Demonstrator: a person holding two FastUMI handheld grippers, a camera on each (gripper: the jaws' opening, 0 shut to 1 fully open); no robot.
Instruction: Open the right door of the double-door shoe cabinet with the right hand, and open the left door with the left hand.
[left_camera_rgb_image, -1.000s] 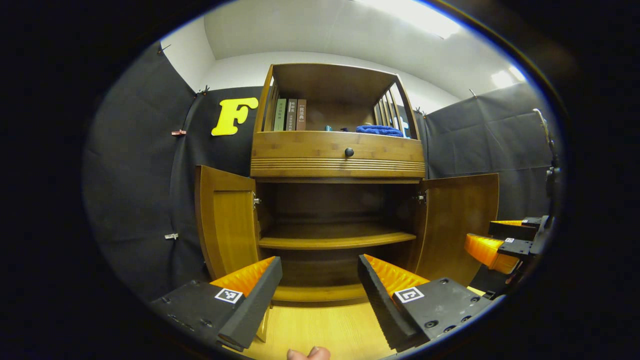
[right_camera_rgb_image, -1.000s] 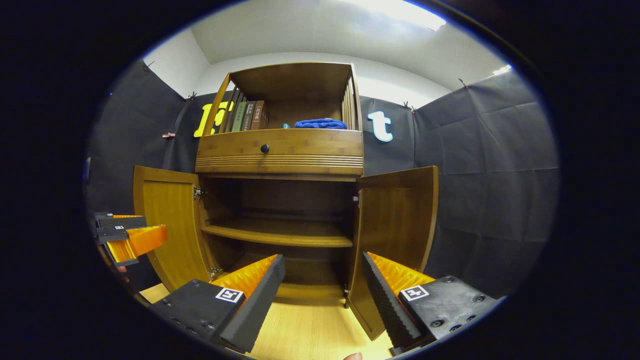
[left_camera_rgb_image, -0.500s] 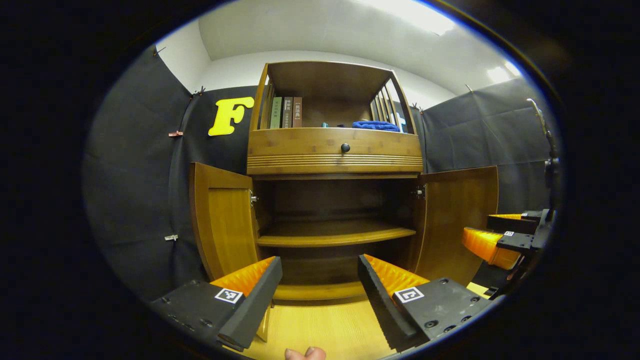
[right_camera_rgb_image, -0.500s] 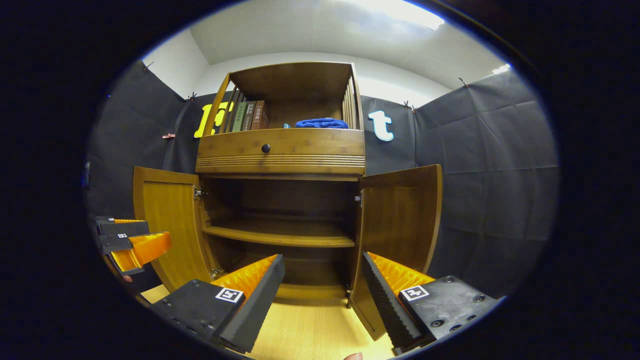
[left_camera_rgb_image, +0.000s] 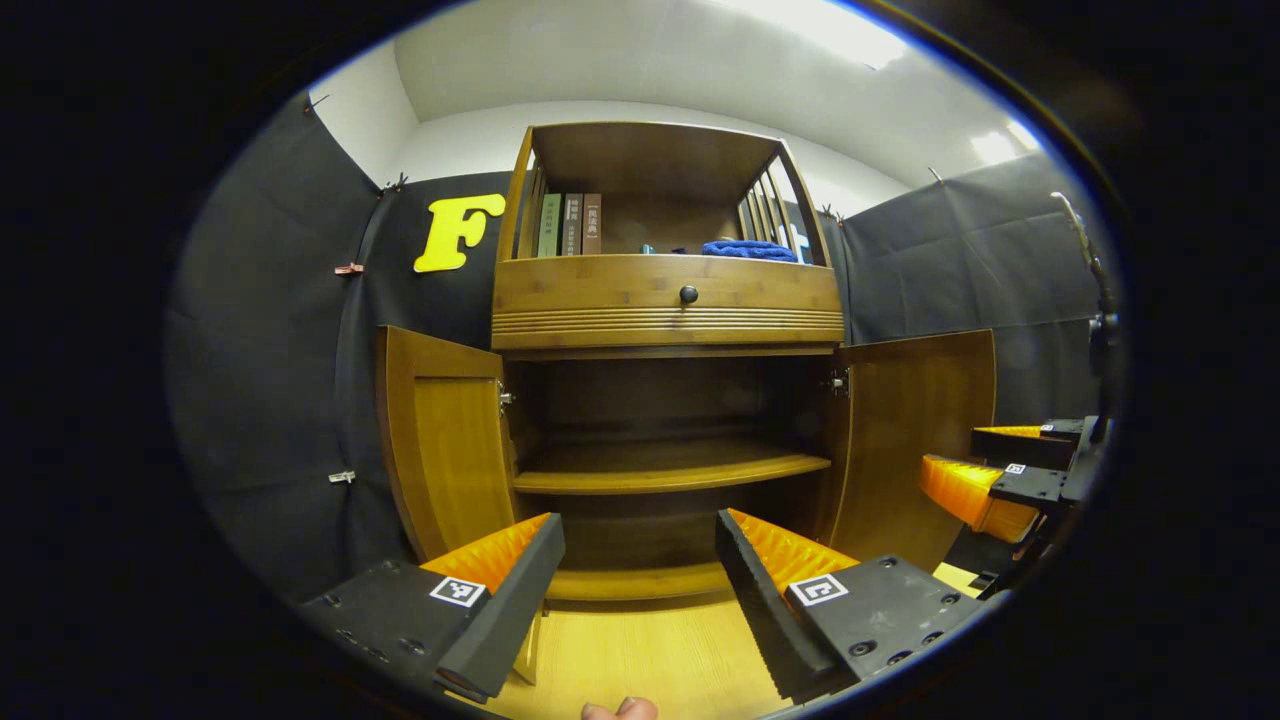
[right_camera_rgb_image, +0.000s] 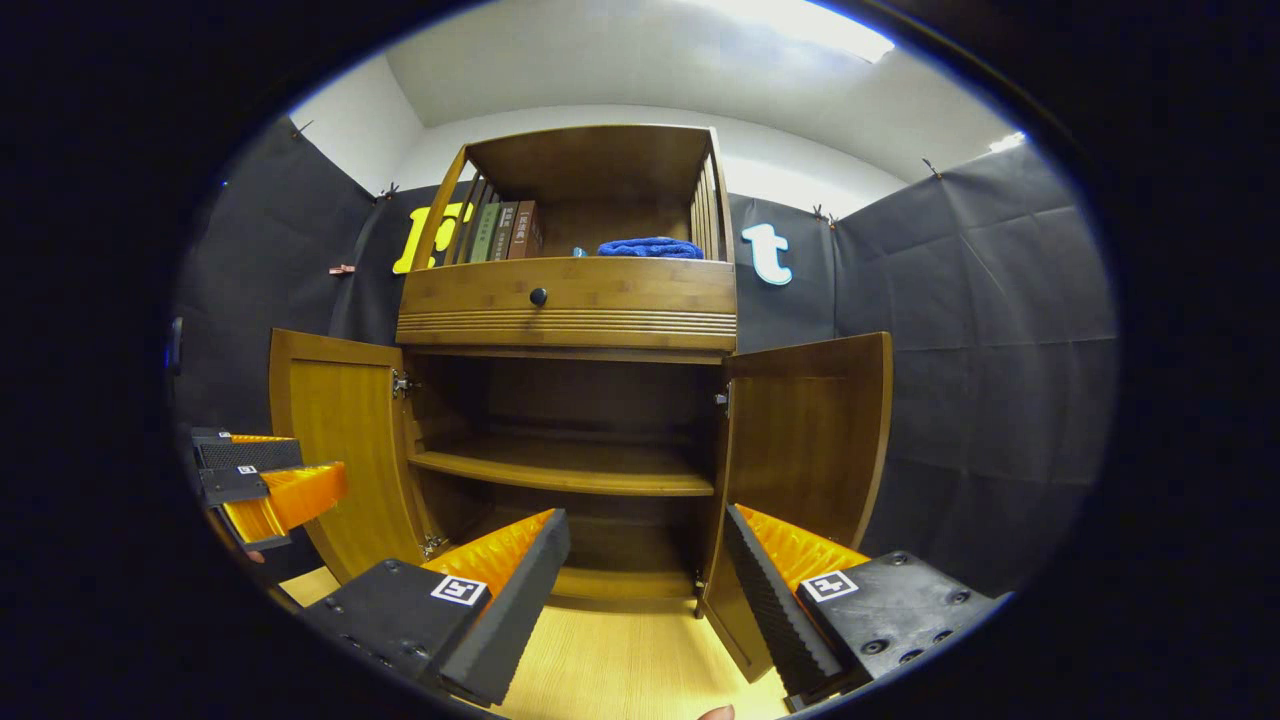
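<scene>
**Both doors swung open**

Your left gripper (left_camera_rgb_image: 640, 560) and right gripper (right_camera_rgb_image: 645, 565) both gape wide, holding nothing. The shoe cabinet (left_camera_rgb_image: 665, 310) stands at 12 o'clock, its two doors out: left door (left_camera_rgb_image: 440, 450) at 9, right door (right_camera_rgb_image: 805, 440) at 3. One drawer knob (left_camera_rgb_image: 688, 294), three books (left_camera_rgb_image: 568, 224), one blue cloth (left_camera_rgb_image: 745, 250).

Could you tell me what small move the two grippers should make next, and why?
Probably just draw both back a little and stop. The left door and right door of the cabinet already stand wide open, and the left gripper and right gripper are open, touching neither door.
</scene>
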